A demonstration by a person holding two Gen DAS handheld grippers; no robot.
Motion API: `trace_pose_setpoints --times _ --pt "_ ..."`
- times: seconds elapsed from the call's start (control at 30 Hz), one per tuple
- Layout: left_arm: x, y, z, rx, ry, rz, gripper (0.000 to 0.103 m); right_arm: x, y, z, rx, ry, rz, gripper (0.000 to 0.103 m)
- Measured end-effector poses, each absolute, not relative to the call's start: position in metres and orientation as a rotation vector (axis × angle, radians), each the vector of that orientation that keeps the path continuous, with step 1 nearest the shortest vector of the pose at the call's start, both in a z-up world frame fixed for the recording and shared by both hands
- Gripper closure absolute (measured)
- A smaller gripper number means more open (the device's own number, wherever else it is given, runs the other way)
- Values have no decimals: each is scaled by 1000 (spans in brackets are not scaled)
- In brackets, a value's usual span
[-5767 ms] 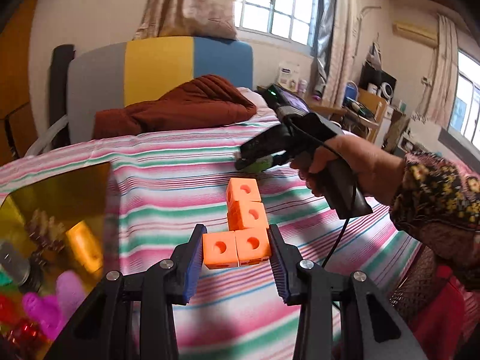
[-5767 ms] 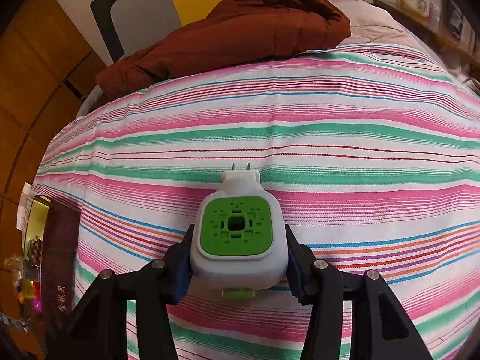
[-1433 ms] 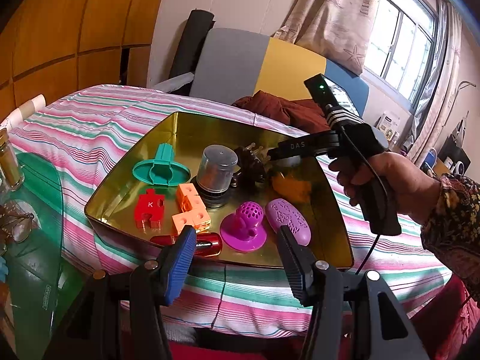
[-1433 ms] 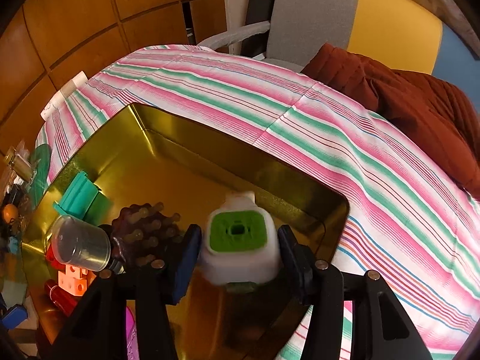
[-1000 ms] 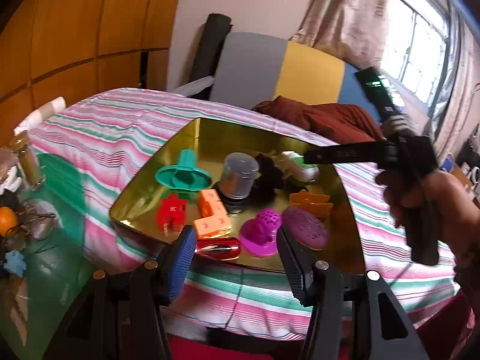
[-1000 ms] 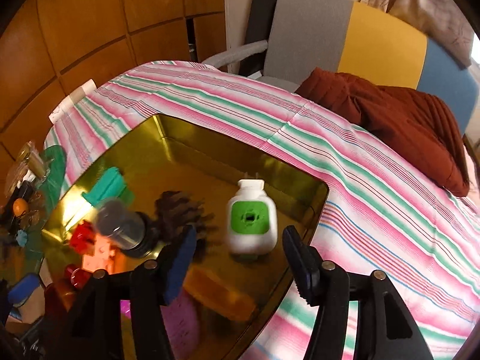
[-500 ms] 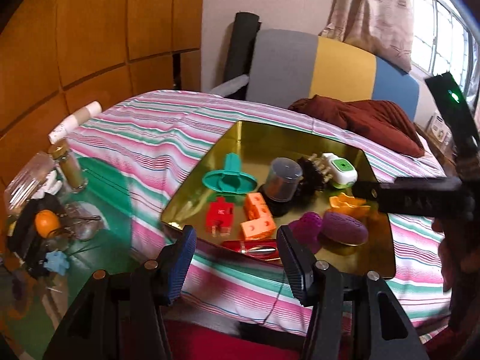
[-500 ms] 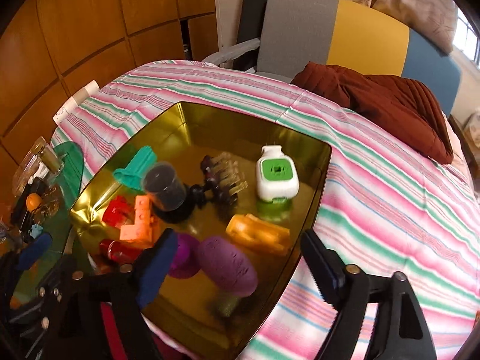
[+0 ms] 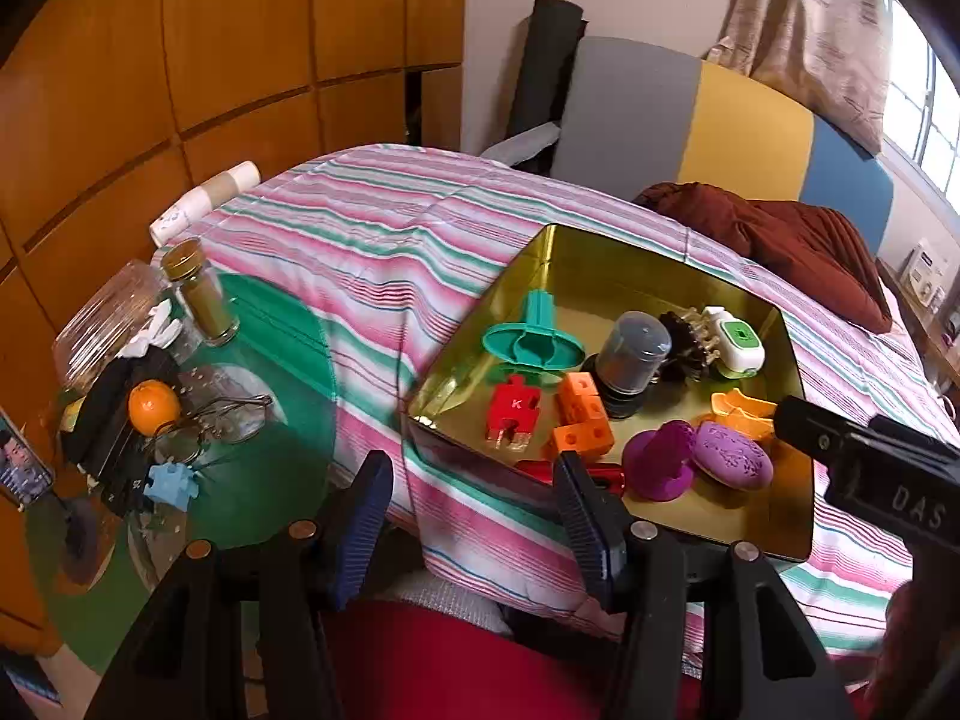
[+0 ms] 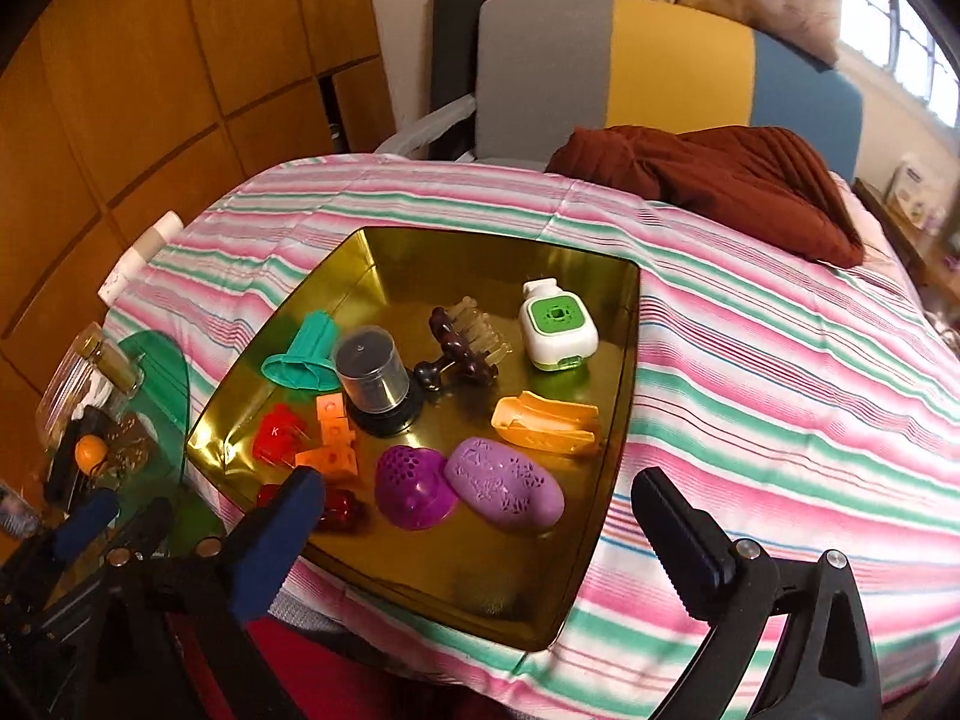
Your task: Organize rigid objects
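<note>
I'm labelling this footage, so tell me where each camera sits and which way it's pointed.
Left wrist: on the left tool, angled down over the gold tray's near left corner and a cluttered green side table; both its open fingers show, plus the right tool's black body at the right edge.
Right wrist: on the right tool, angled down at the tray; its fingers spread wide, empty.
Shared: tray, white-green plug-in device, striped bedspread.

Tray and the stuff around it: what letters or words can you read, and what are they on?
"K": white letter on the red puzzle-shaped block in the gold tray.
"DAS": raised letters on the black body of the right claw's tool, seen from the left wrist view.
Unreadable: small marks on the white tube at the bed's edge, and print on the white boxes by the window, all too small or blurred.
</note>
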State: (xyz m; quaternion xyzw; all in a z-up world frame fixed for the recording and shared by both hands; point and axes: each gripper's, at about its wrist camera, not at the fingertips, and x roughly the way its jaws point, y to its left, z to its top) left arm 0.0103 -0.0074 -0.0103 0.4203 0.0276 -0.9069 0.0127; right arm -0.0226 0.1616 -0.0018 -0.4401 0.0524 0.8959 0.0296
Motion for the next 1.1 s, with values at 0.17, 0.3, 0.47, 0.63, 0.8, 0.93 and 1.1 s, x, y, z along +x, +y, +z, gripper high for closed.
trace_pose_setpoints --times 0.17,0.3,0.47,0.63,0.8,0.93,1.1 --pt "9 -8 -8 1327 65 -2815 47 -15 154 1 -1308 153 2718 0" --pt "9 -8 -2 1322 65 -2838 47 -12 151 4 -1283 163 2719 0" --pt "5 -10 2 1331 86 -2833 47 -13 147 6 -1257 119 2693 0" --pt "3 -10 5 1329 98 -2842 47 -15 150 7 -1255 125 2648 0" --pt "3 -3 9 1325 62 -2873 48 -16 153 6 -1256 141 2628 0" --pt "3 6 11 1312 -14 -2880 48 -15 152 5 -1249 130 2622 0" --pt "2 15 11 1327 -84 -2870 48 -15 153 3 -1250 133 2617 0"
